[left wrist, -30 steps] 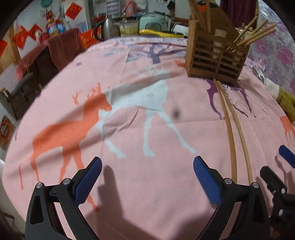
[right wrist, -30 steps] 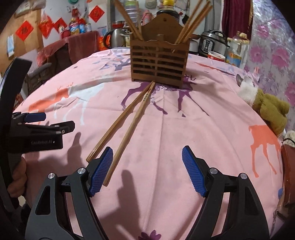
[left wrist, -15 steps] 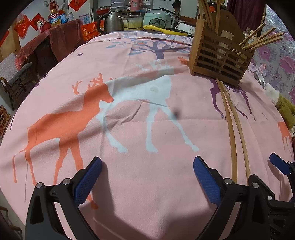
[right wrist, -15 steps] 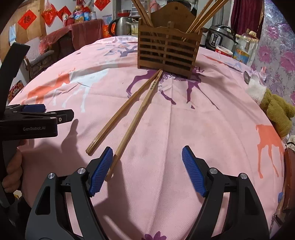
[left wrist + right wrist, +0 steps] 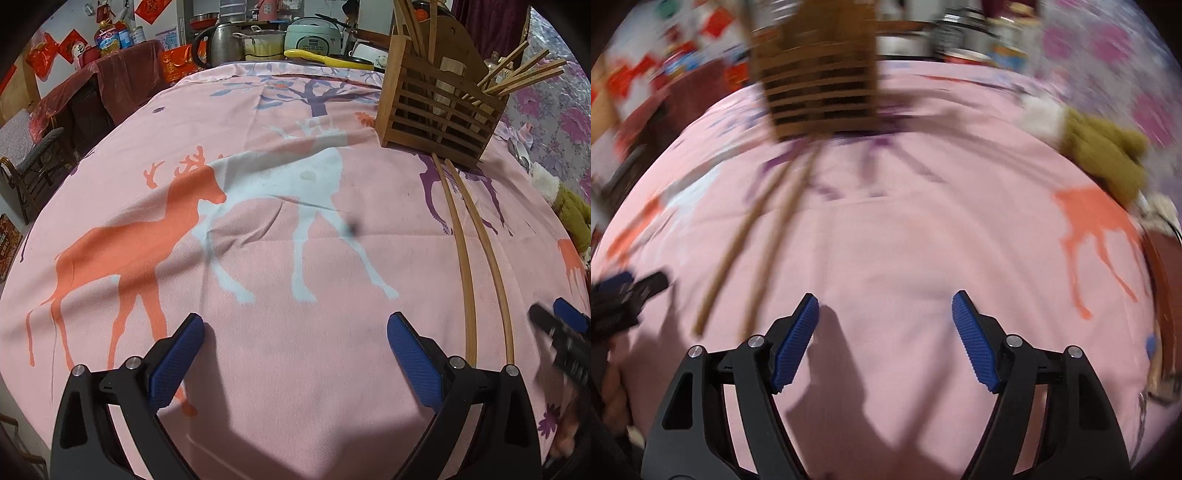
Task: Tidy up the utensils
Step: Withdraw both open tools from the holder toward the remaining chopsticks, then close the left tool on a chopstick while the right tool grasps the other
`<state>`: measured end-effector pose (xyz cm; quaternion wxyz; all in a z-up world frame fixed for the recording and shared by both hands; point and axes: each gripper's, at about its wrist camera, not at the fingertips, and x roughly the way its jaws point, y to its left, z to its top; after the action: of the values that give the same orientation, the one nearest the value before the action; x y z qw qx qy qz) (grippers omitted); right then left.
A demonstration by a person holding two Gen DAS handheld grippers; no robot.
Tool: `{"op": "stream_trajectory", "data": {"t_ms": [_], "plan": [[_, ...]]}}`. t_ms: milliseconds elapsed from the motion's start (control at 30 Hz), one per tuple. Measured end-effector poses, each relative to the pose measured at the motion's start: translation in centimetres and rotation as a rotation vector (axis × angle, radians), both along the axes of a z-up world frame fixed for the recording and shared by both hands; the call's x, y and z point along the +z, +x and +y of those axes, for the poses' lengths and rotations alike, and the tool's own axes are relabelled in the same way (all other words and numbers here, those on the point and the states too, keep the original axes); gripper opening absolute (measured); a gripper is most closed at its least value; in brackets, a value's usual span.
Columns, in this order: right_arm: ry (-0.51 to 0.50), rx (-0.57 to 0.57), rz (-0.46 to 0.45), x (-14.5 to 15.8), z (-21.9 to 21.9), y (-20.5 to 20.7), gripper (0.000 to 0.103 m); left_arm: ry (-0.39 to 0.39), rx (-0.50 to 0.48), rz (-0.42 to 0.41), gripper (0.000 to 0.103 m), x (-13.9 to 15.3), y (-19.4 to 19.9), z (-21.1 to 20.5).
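- L wrist view is showing things sharp: wooden holder (image 5: 439,107) w/ sticks in it standing far right on the worktop (image 5: 295,369); R wrist view is blurring everything.
- Two loose chopsticks (image 5: 466,258) are lying flat, running from the holder's foot toward me.
- My left gripper (image 5: 295,332): jaws spread, gripping nothing; chopsticks lying just right of them.
- My right gripper (image 5: 884,317): jaws spread, nothing between; chopsticks (image 5: 753,236) lying left of them.
- Bare pink cloth is lying under both; plush toy (image 5: 1108,155) is sitting near the right edge.

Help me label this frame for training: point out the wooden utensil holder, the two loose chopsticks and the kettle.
wooden utensil holder (image 5: 436,110), left wrist view, slatted front wall.
loose chopsticks (image 5: 466,258), left wrist view, mid-shaft of left stick.
kettle (image 5: 221,46), left wrist view, steel body.
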<state>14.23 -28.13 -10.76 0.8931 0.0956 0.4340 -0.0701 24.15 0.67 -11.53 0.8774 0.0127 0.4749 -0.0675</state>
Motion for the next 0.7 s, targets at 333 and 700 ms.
{"op": "stream_trajectory", "data": {"t_ms": [333, 700], "plan": [[-0.005, 0.173, -0.142, 1.7, 2.4, -2.4, 0.061, -0.001, -0.258, -0.044, 0.097, 0.6, -2.8, -3.8], [0.057, 0.186, -0.129, 1.4, 2.0, -2.3, 0.061, 0.052, -0.217, 0.001, 0.074, -0.1, -1.3, -4.0]]}}
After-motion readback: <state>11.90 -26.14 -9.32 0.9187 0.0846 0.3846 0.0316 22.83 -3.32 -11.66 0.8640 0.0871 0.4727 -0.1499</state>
